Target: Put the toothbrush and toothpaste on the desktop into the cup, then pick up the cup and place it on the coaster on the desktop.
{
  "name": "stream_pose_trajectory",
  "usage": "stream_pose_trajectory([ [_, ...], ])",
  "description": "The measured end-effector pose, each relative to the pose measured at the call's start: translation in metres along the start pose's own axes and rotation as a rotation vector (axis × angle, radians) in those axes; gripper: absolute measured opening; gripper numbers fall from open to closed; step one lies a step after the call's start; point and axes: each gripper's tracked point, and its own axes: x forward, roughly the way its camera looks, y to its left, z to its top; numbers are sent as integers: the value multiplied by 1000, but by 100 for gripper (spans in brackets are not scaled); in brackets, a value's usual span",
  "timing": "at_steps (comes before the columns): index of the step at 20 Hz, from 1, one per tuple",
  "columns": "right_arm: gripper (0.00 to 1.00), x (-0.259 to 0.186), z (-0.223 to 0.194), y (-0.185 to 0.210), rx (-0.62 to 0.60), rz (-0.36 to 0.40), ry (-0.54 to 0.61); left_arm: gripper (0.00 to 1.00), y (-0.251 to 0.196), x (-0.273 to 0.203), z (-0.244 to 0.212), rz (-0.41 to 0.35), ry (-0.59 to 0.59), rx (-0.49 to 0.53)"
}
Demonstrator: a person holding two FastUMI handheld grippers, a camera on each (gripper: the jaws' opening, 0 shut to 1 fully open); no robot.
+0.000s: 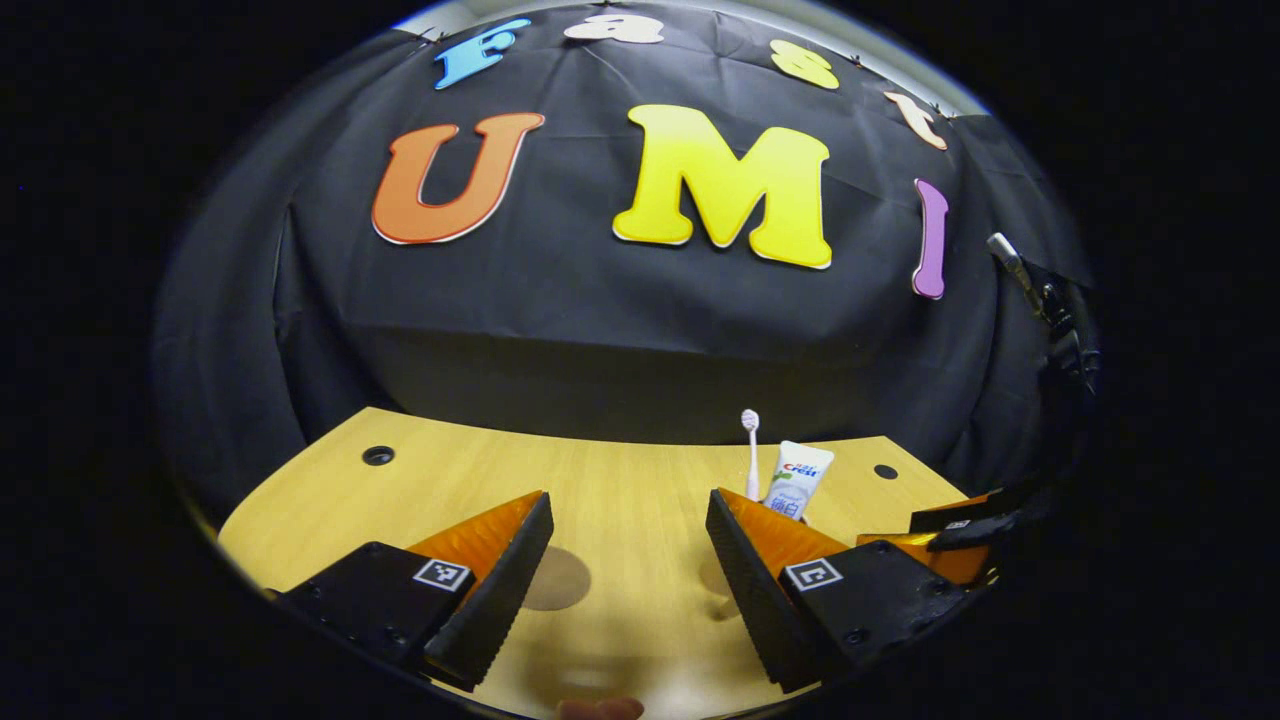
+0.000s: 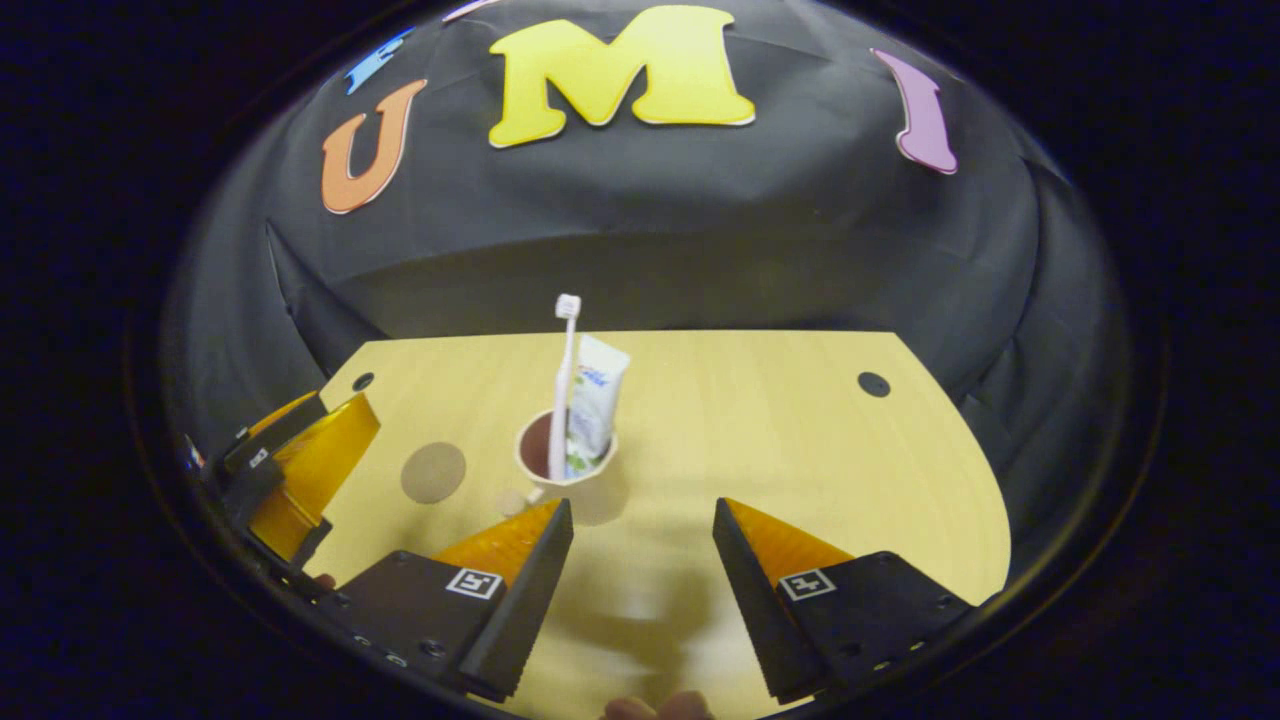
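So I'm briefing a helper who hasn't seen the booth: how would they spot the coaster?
Start at the wooden desktop. Left of the cup lies the coaster, apart from it. It is a flat brownish disc, bare, unlike the cup.

Black cloth wall (image 1: 600,300) behind – pale wooden desktop (image 2: 780,430), two round holes.

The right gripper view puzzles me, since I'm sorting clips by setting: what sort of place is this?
Probably a staged recording booth, not a real bathroom: a bare wooden desktop backed by draped black cloth, with only a cup holding a toothbrush and toothpaste, plus a round coaster.
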Motion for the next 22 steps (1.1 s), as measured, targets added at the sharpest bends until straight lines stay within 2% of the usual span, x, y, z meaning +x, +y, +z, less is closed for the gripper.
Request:
stream_pose_trajectory([
  [3,84,2,2,33,79,14,61,98,36,-26,13,48,-17,19],
  [7,84,13,0,56,179,-23,170,98,71,-55,33,81,-44,9],
  [10,84,26,-3,59,175,-77,250,98,88,-71,39,92,-56,-5],
  [14,84,53,-10,62,190,-123,356,98,117,-81,25,138,-18,-28],
  [19,84,81,-28,55,247,-165,483,98,141,-91,21,198,-4,-40],
  [22,84,91,-36,51,236,-183,519,98,149,-96,26,220,-16,-31],
])
